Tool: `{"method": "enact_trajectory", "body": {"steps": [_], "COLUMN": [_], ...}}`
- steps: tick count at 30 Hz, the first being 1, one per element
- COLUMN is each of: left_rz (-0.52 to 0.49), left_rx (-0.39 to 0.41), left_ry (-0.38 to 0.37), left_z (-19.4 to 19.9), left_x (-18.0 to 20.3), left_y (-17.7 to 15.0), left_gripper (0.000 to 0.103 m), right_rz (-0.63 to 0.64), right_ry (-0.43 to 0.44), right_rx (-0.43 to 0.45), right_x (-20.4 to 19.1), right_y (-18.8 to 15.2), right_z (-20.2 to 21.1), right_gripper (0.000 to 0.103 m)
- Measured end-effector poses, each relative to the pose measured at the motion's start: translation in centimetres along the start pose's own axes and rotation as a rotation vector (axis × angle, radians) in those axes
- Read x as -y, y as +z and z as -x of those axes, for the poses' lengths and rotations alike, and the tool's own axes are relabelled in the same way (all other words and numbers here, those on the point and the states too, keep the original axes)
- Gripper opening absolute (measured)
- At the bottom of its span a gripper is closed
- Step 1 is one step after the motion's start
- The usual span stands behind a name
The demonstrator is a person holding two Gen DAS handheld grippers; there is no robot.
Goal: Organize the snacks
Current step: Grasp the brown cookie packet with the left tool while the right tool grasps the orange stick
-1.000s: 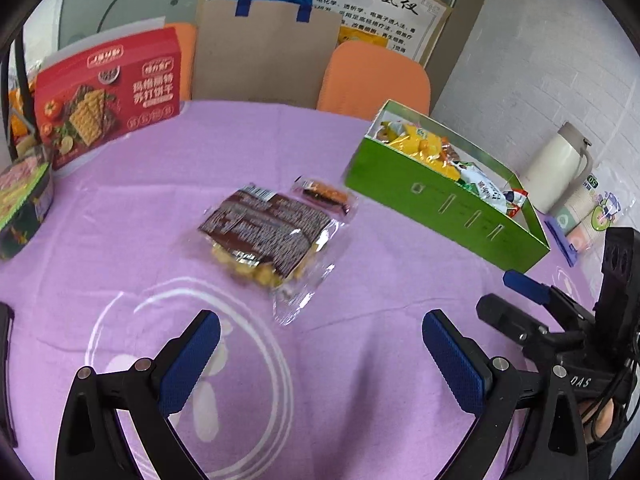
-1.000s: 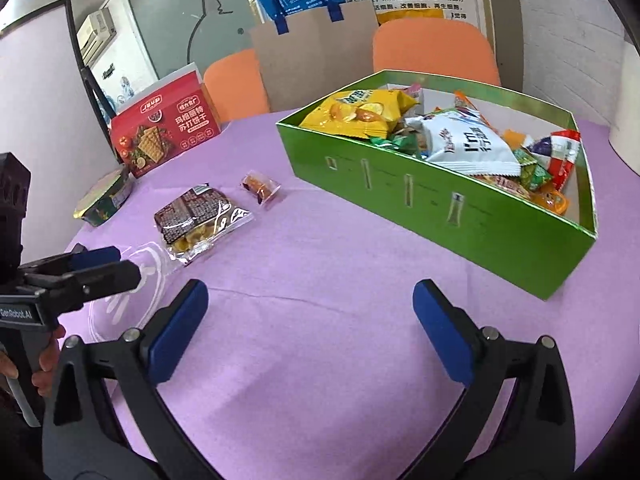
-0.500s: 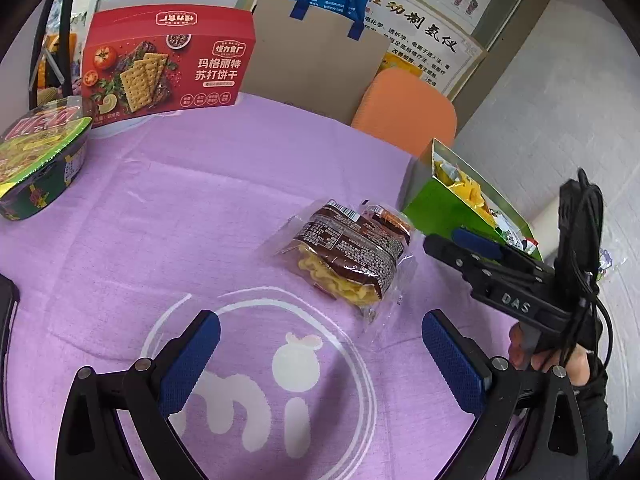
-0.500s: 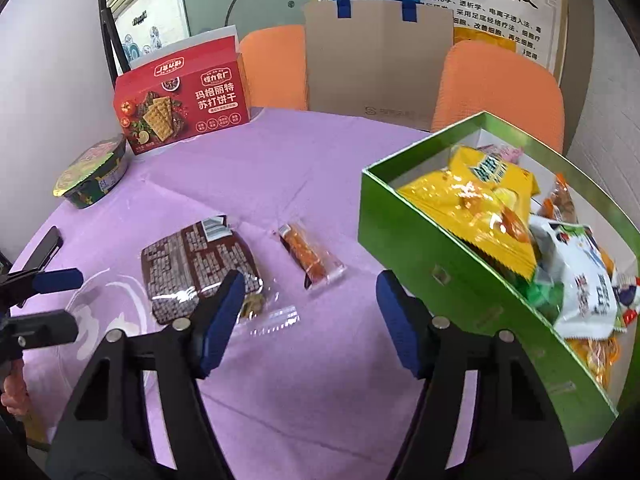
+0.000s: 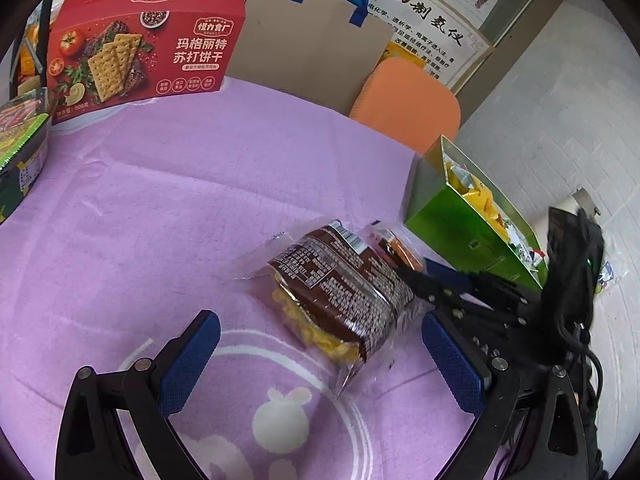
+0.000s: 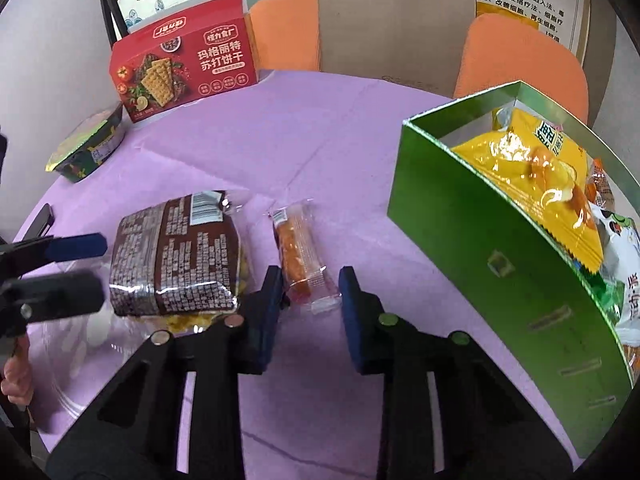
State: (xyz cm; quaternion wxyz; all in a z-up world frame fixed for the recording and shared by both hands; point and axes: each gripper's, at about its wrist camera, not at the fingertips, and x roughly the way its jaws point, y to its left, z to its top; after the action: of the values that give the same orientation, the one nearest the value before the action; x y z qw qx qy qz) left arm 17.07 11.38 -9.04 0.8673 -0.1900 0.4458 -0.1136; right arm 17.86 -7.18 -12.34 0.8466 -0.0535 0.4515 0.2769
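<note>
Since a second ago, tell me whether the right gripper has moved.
Yes. The right gripper has swung away from the green box and come down over the small orange snack packet.

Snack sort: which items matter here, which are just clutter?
In play: small orange snack bar between the right gripper fingers, brown snack pack, green box, left gripper.
Clutter: red cracker box, noodle bowl, paper bag.

It looked like an office or meeting room. Beyond the jaws, orange chairs [image 6: 524, 56] ringed a purple-clothed bench [image 5: 160, 200], under a printed wall notice [image 5: 424, 28] and white brick wall [image 5: 560, 100].
</note>
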Motion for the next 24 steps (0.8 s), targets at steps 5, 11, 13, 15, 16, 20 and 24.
{"method": "enact_trajectory", "body": {"steps": [5,11,13,15,16,20,24], "left_rz": [-0.008,-0.123,-0.148,-0.19,-0.207,-0.276,-0.346], "left_rx": [-0.024,-0.065,-0.078,-0.075,-0.074,-0.083,-0.088], "left_ry": [0.015,0.04,0.032,0.042,0.042,0.031,0.032], "left_z": [-1.6,-2.1,-2.1,-1.9,-1.8,-1.1,-0.9], "left_x": [0.7,3.5,4.6,5.9,6.4,9.2,11.6], "left_y": [0.3,-1.3,-1.9,-2.6,-2.8,-4.2,-5.5], "left_gripper": [0.099,0.075,0.07,0.065,0.061,0.052,0.049], "right_rz": [-0.018,-0.08,-0.103,-0.126,-0.144,-0.207,-0.259], "right_ry": [0.049,0.105,0.104,0.091,0.085,0.08,0.071], "right_rx": [0.003,0.002,0.004,0.009,0.009,0.025,0.045], "right_x": [-0.4,-0.3,-0.1,0.4,0.8,2.1,3.1], "right_y": [-1.9,-4.5,-5.4,-6.2,-6.7,-8.8,-10.8], "right_z": [1.6,3.7,4.5,5.2,5.7,7.8,9.7], "right_gripper": [0.031,0.025,0.024,0.024,0.024,0.024,0.024]}}
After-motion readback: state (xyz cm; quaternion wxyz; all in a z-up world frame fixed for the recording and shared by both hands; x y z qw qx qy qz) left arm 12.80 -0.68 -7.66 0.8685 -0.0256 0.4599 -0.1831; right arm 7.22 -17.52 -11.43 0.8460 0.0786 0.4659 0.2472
